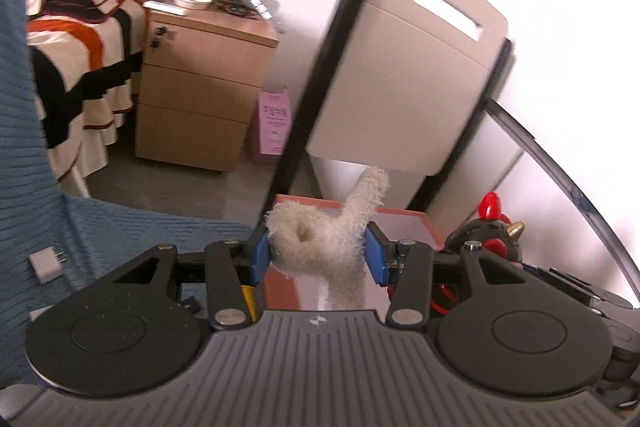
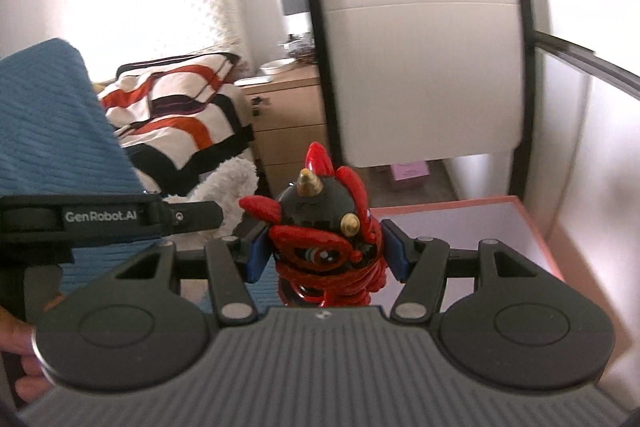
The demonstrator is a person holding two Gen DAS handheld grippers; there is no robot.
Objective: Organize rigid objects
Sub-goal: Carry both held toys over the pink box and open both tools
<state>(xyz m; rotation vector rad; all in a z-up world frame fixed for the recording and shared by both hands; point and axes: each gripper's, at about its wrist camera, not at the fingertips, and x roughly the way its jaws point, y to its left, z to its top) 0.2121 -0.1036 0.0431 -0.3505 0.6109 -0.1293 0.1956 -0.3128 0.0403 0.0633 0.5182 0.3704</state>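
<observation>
My left gripper [image 1: 318, 255] is shut on a fluffy white plush toy [image 1: 320, 239], held above the orange-rimmed box [image 1: 416, 217]. My right gripper [image 2: 326, 255] is shut on a black and red horned figurine [image 2: 324, 239], held over the same box [image 2: 536, 227]. In the left wrist view the figurine [image 1: 494, 227] shows at the right, beside the plush. In the right wrist view the plush [image 2: 232, 187] and the left gripper's strap [image 2: 100, 217] show at the left.
A white chair back [image 1: 400, 67] stands behind the box. A wooden drawer unit [image 1: 200, 87] and a bed with a striped blanket [image 1: 80, 27] lie to the left. A blue cloth [image 1: 120, 239] carries a white plug adapter [image 1: 46, 261]. A pink carton [image 1: 274, 123] sits on the floor.
</observation>
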